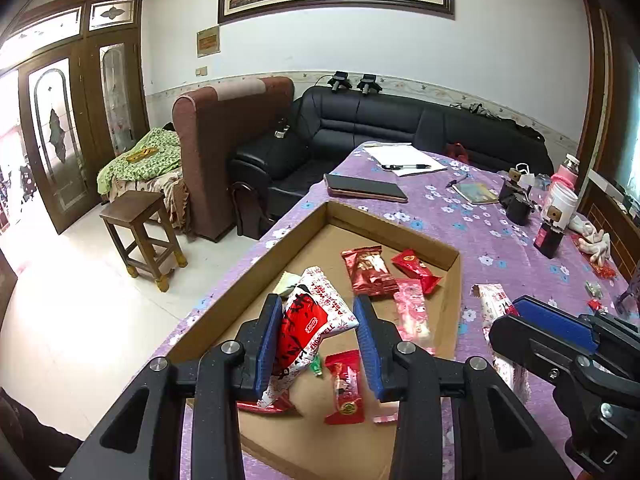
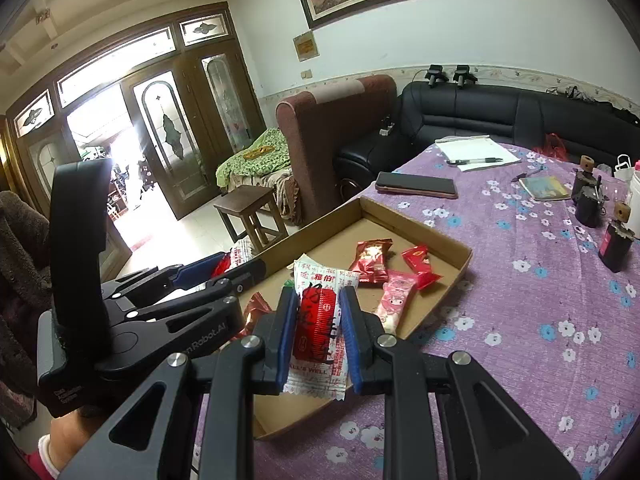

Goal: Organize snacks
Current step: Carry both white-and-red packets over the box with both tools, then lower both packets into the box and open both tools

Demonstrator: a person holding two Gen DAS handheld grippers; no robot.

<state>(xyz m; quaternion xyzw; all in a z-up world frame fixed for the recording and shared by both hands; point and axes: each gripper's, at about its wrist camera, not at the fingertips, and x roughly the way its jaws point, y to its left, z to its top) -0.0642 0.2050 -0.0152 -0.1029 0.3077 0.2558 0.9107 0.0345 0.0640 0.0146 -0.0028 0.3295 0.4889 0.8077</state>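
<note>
- Several snacks already lie in the box (image 1: 454, 280).
- Left tool (image 1: 318, 332) grips a packet (image 1: 308, 320) above it.
- Right tool (image 2: 320, 328) clamps another packet (image 2: 320, 320); neither is dropped yet.

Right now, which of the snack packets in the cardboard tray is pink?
The long pink packet lying flat near the cardboard tray's right wall, just below the two red packets; the other loose ones are red.
</note>
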